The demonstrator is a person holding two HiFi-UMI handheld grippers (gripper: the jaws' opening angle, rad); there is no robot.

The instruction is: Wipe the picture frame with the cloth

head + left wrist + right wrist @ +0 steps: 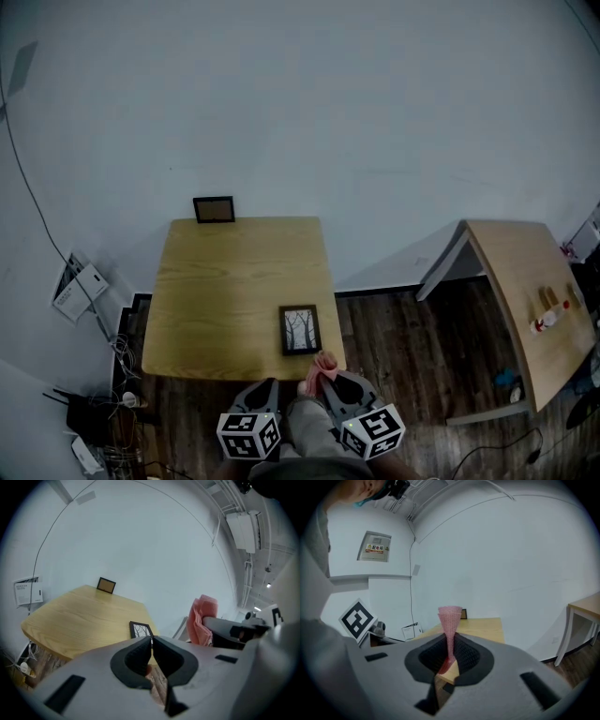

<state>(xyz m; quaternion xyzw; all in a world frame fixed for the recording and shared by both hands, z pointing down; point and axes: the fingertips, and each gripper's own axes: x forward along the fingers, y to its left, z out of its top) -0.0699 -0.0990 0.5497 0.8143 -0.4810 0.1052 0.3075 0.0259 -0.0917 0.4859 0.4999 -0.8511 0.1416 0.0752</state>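
Both grippers are held low and close to the person's body, side by side at the near edge of the wooden table (234,281), with their noses pointing forward toward it. The marker cubes sit nearest the camera in the head view, on either side of the person's leg.

The left gripper (265,386) tips a little downward. In the left gripper view its jaws are pressed together with nothing between them. They point roughly toward the near right corner of the table.

The right gripper (328,377) sits just beside the left one, apart from it and closer to level. Its jaws are clenched on the lower end of a pink cloth (450,620). The cloth stands up from the pads and fans out above them. In the head view the cloth (322,366) shows as a small bunch just off the table's near edge.

The picture frame (300,329), black with a print of bare trees, lies flat on the table close to its near right corner. It is just beyond the cloth and neither gripper touches it.

A second small dark frame (214,209) leans against the white wall at the table's far edge.
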